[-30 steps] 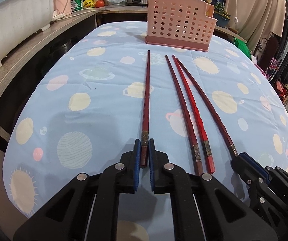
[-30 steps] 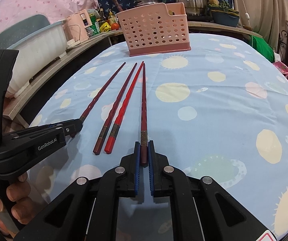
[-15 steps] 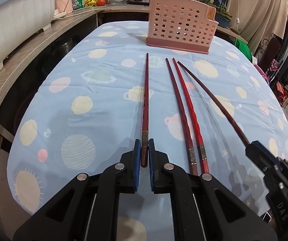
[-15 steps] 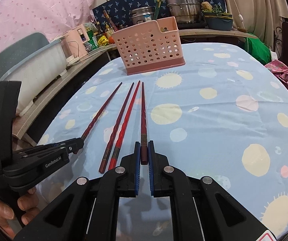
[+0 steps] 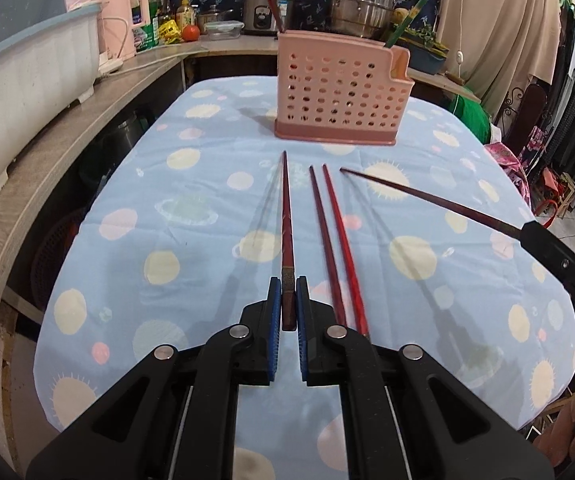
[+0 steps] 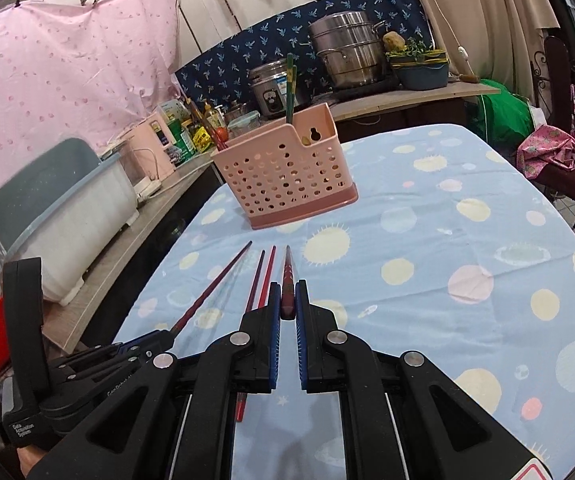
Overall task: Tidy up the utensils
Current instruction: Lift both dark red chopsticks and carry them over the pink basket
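Note:
My left gripper (image 5: 288, 300) is shut on the thick end of a dark red chopstick (image 5: 286, 216), which hangs above the blue tablecloth (image 5: 191, 248) and points at the pink perforated basket (image 5: 339, 92). My right gripper (image 6: 287, 300) is shut on a second dark red chopstick (image 6: 287, 272), also off the cloth. In the left wrist view the right gripper (image 5: 527, 232) comes in from the right with its chopstick (image 5: 427, 196) slanting up. Two loose chopsticks, one dark (image 5: 325, 224) and one bright red (image 5: 343, 240), lie side by side between the held ones.
The basket (image 6: 283, 184) stands at the table's far end with red chopsticks (image 5: 269, 0) and green chopsticks (image 6: 289, 88) upright in it. A wooden counter (image 5: 59, 184) with a white tub (image 5: 27, 80) runs along the left. Pots and bottles sit behind the basket.
Both grippers have risen, each lifting its chopstick off the cloth. The right one rose more and its chopstick now slants above the table. The two middle chopsticks stayed put.

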The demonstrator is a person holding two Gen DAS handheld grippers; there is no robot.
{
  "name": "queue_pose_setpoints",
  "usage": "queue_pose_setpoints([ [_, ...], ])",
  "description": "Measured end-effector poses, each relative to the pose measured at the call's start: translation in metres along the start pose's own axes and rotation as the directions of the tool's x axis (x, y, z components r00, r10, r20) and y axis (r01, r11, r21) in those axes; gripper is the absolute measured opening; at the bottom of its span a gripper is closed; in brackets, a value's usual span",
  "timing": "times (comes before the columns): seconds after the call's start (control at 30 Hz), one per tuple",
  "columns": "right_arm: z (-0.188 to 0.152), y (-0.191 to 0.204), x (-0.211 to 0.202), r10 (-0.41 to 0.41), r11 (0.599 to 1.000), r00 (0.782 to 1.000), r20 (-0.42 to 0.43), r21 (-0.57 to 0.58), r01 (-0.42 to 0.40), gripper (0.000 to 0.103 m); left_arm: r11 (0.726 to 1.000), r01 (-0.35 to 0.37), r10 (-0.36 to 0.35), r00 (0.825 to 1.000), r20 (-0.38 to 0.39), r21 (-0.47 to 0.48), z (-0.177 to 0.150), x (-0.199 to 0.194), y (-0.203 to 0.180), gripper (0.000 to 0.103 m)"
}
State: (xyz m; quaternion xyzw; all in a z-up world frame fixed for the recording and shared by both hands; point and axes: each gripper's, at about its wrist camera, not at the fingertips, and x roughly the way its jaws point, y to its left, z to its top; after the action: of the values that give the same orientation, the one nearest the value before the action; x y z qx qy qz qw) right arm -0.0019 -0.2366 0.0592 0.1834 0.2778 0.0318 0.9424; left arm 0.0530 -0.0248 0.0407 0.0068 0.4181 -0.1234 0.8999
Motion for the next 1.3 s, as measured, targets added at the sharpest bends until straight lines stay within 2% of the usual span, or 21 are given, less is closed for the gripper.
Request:
queue_pose_setpoints([
  [0.13,0.019,0.000,-0.002,0.012,1.000,0.999,0.033,0.000,-0.012,0.007,1.000,0.018,-0.018,1.000,0.017,-0.006,0.015,-0.005,-0.001,0.007],
  [0.43,0.061,0.003,-0.001,0.038,0.999,0.995,0.094,0.007,-0.039,0.007,1.000,0.014,-0.014,0.993,0.120,-0.003,0.067,-0.024,0.000,0.007],
  [0.93,0.135,0.012,0.001,0.069,0.997,0.973,0.221,0.001,-0.071,0.007,0.999,0.031,-0.025,0.960,0.279,-0.015,0.158,-0.050,-0.002,0.007],
  [1.13,0.174,0.016,-0.006,0.073,0.997,0.941,0.329,0.002,-0.078,0.007,0.999,0.028,-0.019,0.935,0.354,-0.020,0.196,-0.067,-0.005,0.007],
  [1.23,0.197,0.015,-0.008,0.073,0.996,0.918,0.390,0.018,-0.087,0.007,0.999,0.030,-0.017,0.909,0.415,-0.023,0.218,-0.082,-0.008,0.007],
  [1.3,0.210,0.015,-0.008,0.077,0.995,0.903,0.423,0.027,-0.098,0.007,0.999,0.032,-0.014,0.886,0.464,-0.032,0.233,-0.093,-0.010,0.007],
])
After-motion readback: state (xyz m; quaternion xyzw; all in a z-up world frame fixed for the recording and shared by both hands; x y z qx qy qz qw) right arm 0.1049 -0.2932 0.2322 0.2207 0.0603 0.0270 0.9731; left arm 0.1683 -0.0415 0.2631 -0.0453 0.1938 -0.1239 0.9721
